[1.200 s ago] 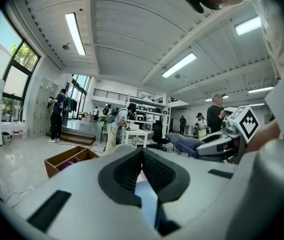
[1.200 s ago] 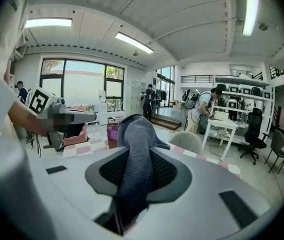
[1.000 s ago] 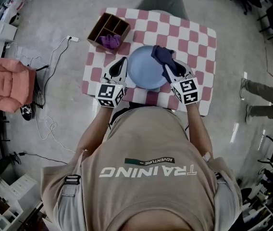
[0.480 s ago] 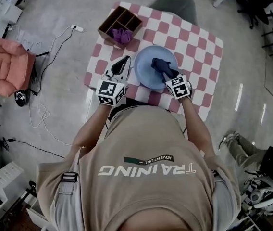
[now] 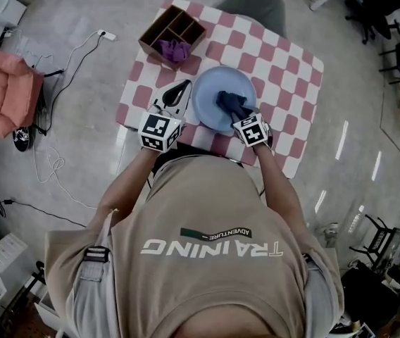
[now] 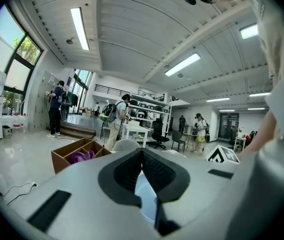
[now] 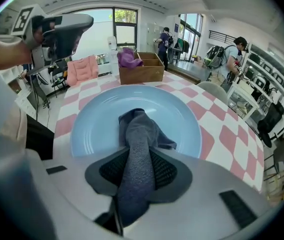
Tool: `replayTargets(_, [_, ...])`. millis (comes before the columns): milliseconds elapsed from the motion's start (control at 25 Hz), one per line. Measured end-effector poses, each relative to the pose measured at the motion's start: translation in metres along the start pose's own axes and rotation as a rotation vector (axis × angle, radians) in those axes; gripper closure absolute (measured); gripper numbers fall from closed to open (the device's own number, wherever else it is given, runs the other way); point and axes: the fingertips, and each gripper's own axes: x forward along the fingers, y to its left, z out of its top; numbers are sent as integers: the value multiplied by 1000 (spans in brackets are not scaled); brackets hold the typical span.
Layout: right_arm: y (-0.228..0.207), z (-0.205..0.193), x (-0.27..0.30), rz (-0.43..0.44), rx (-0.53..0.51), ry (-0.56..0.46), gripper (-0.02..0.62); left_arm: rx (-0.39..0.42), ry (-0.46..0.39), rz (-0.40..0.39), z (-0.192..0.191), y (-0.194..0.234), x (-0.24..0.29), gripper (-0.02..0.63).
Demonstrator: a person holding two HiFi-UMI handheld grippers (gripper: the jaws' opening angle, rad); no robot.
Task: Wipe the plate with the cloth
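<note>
Clenched on the dark blue-grey cloth (image 7: 138,134) with the jaws of the right gripper (image 7: 137,173), tilted steeply down over the pale blue plate (image 5: 203,90). Free end of the cloth bunched near the middle of the plate, resting on it. Plate on the pink-and-white checked surface (image 5: 288,72), near the front edge. Just beside the plate's left rim, the left gripper (image 5: 184,86): jaws pressed together at the tips, grasping nothing. At the far left corner, a wooden box (image 5: 159,35) with a purple rag (image 5: 174,48) inside.
</note>
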Motion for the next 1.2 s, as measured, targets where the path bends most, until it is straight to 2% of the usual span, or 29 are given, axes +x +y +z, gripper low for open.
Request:
replayTargets(320, [46, 14, 7, 114, -43, 24, 474, -9, 23, -19, -9, 12, 6, 594])
replayTargets(680, [77, 58, 36, 192, -200, 30, 469, -15, 4, -10, -3, 34, 15, 594])
replayTargets(1000, [45, 103, 66, 142, -304, 44, 468, -10, 13, 10, 0, 53, 19, 594])
replayTargets(1200, [0, 109, 71, 71, -253, 39, 466, -11, 7, 29, 3, 54, 20, 594])
